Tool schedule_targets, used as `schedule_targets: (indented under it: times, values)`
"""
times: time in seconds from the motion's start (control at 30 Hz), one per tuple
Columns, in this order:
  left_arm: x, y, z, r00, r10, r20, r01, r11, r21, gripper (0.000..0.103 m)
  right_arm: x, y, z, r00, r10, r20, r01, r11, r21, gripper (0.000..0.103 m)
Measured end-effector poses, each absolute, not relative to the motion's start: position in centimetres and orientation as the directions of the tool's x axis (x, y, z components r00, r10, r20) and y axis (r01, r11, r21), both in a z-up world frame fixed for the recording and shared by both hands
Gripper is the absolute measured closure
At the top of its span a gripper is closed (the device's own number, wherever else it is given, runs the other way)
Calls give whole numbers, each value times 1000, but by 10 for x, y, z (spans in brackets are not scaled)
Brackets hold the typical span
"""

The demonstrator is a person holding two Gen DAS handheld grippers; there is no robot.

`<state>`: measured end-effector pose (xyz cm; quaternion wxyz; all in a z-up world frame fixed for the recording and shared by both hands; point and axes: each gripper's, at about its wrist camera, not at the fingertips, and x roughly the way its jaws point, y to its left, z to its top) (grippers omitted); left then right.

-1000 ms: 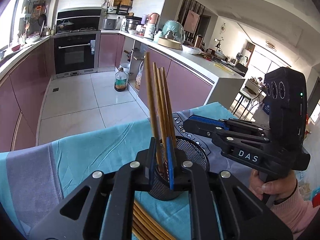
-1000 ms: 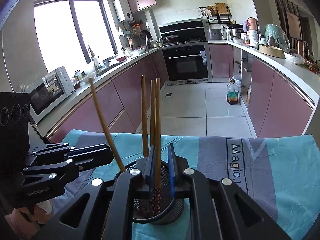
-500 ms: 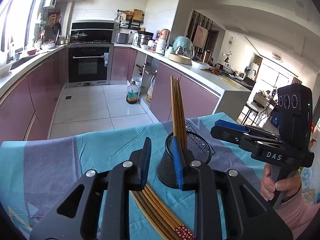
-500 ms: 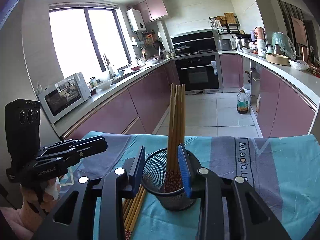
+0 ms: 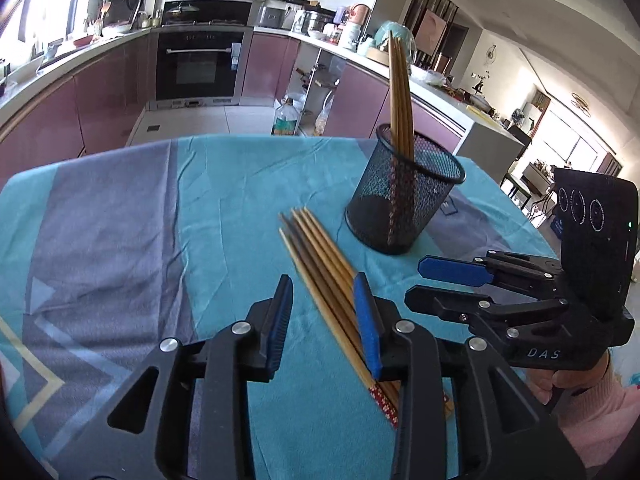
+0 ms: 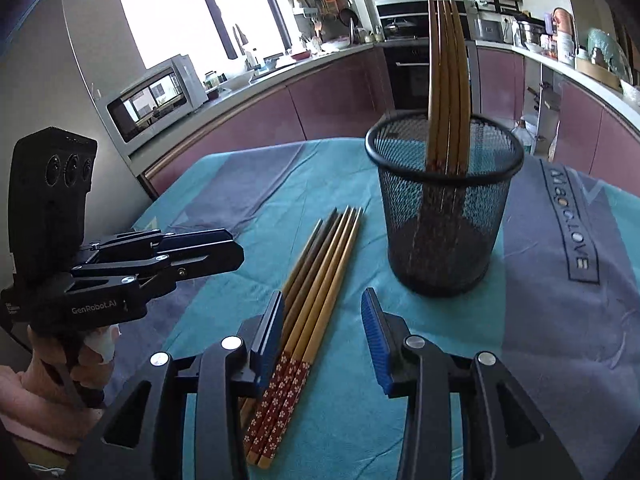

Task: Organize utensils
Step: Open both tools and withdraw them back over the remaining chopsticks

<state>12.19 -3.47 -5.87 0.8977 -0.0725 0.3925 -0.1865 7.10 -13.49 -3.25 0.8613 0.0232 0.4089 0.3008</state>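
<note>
A black mesh cup [image 5: 404,196] [image 6: 444,204] stands upright on the teal cloth with several wooden chopsticks [image 5: 400,92] [image 6: 446,92] standing in it. A bundle of several chopsticks with red flowered ends [image 5: 328,276] [image 6: 316,284] lies flat on the cloth in front of the cup. My left gripper [image 5: 324,320] is open and empty just above the bundle's near half. My right gripper [image 6: 324,328] is open and empty over the bundle's red ends; it also shows at the right of the left wrist view [image 5: 452,280].
The table wears a teal and grey cloth [image 5: 120,216] with a printed logo [image 6: 568,220]. Behind the table are a tiled floor, purple kitchen cabinets [image 5: 100,108], an oven [image 5: 196,68] and a microwave [image 6: 156,96].
Both grippers opened, let go of the chopsticks now standing in the cup, and pulled back and down toward the bundle lying on the cloth.
</note>
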Motion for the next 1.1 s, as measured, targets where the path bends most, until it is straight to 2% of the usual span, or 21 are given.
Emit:
schedule_targets:
  times: [0.23, 1.1]
  values:
    - [116, -44, -87, 581, -379, -720, 261, 925, -276, 68, 68, -130, -47, 476, 495, -727, -474, 841, 262, 65]
    - [113, -71, -97, 563, -318, -763, 286, 941, -181, 67, 62, -117, -56, 505, 419, -755, -468, 868, 169, 67]
